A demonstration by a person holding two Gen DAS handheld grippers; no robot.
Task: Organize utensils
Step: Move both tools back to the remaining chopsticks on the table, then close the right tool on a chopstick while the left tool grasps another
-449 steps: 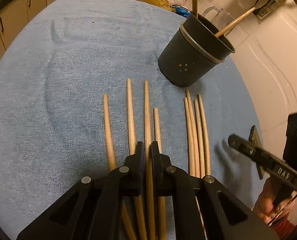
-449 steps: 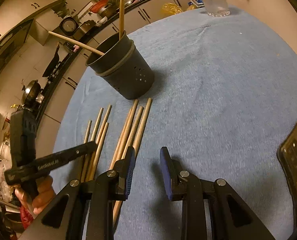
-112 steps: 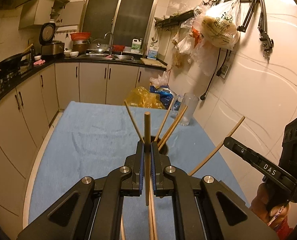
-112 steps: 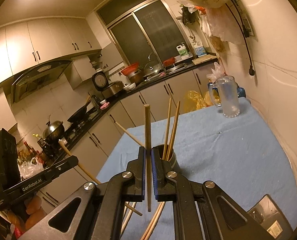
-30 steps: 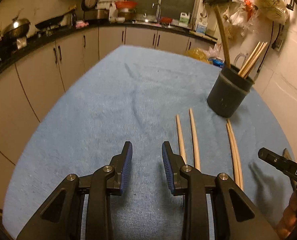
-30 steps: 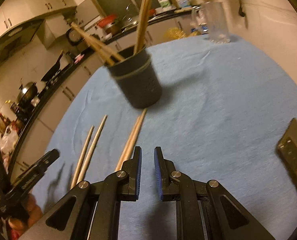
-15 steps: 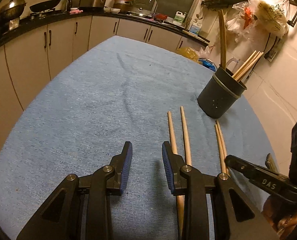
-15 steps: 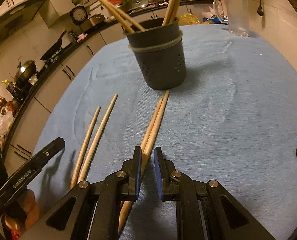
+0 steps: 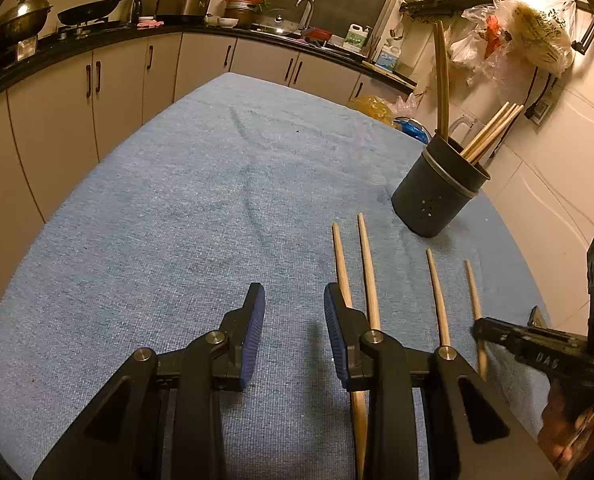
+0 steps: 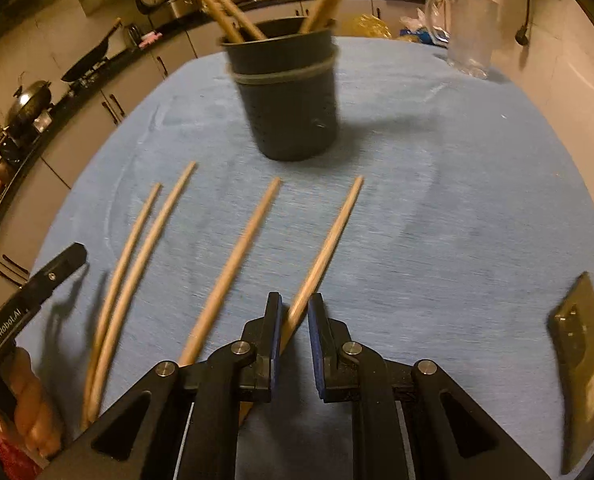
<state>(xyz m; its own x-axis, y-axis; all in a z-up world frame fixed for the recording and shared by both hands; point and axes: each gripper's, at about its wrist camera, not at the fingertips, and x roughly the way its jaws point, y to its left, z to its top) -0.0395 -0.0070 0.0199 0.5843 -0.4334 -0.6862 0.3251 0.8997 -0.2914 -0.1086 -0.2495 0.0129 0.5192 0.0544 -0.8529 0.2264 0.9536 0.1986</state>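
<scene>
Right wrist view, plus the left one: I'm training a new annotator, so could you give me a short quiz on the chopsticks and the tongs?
1. How many light wooden chopsticks lie loose on the blue cloth?
2. True or false: the left tongs are clamped on a chopstick.
3. Which loose chopstick runs between the jaws of the right tongs? A) the leftmost B) the second from the left C) the rightmost

Key: 1. Four. 2. False: they are open with nothing between them. 3. C, the rightmost chopstick, with the jaws narrow around it but not yet pinching.
</scene>
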